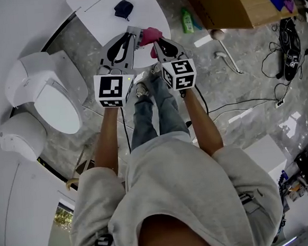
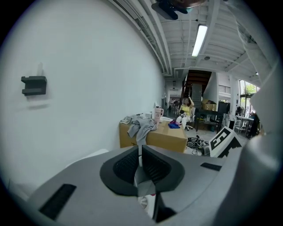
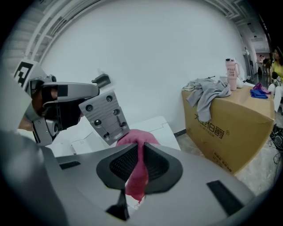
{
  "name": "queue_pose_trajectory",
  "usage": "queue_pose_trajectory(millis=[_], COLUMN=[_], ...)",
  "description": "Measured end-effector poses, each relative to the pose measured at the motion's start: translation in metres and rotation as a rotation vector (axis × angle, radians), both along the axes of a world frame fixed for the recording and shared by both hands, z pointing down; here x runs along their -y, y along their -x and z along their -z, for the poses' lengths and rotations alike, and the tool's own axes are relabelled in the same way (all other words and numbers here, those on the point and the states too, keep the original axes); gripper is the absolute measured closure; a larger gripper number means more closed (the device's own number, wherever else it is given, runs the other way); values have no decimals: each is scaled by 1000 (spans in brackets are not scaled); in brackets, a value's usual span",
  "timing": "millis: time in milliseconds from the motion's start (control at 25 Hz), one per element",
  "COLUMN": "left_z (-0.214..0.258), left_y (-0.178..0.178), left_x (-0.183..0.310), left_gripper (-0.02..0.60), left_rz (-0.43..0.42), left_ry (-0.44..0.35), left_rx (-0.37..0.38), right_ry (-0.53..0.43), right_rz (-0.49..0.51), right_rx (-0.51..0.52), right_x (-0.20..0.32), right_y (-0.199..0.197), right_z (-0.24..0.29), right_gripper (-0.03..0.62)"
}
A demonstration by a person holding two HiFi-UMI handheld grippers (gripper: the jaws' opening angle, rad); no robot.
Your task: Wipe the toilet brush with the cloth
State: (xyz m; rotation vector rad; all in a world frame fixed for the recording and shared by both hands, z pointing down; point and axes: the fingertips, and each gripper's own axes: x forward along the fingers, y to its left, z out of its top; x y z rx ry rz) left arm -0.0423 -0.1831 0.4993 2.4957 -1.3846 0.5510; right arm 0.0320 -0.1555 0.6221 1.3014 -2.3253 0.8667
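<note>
toilet brush (image 2: pixel 140 160): only a thin pale shaft shows, upright between the left fingers; its bristle end cannot be made out in any view.
cloth (image 3: pixel 138 170): pink and bunched, gripped by the right gripper. One fold hangs below the fingers and the rest bulges out beyond them, towards the tip of the left gripper.
left gripper (image 1: pixel 132 32): its fingers (image 2: pixel 126 165) are pressed together on the shaft. It is held out in front of the person, above the floor.
right gripper (image 1: pixel 156 42): its fingers (image 3: pixel 121 165) are pinching the cloth. It sits just beside the left gripper, with the two tips angled towards each other.
contact: in the head view the cloth lies close against the left gripper's tip; whether it touches the shaft cannot be told.
person: standing, with legs in jeans (image 1: pixel 153 112) straight below the two grippers.
toilet (image 1: pixel 51 96): white, on the person's left, by the wall.
white slab (image 1: pixel 103 23): ahead of the grippers, with a dark pouch (image 1: pixel 124 9) lying on it.
cardboard box (image 3: pixel 230 128): ahead and to the right. A grey garment (image 3: pixel 205 97) is draped over its near edge and a pink tumbler (image 3: pixel 230 69) stands on top.
green bottle (image 1: pixel 187 20): on the floor, just beside the box.
floor (image 1: pixel 236 92): grey stone, with black cables trailing across it on the right.
</note>
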Motion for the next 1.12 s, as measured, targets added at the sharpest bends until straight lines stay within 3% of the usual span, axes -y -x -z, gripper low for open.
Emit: queue_pose_trajectory(millis=[320,1120], left_z=[2,5], left_y=[3,1], left_x=[2,3], left_gripper=[543,543], left_rz=[13,9], left_ry=[-1,-2], left_rx=[-8,-45], right_ry=[-2,139], right_rz=[60,117], right_rx=[16,-110], right_x=[6,16], right_y=[33,39], right_z=[-3,-86], right_gripper=[534,535])
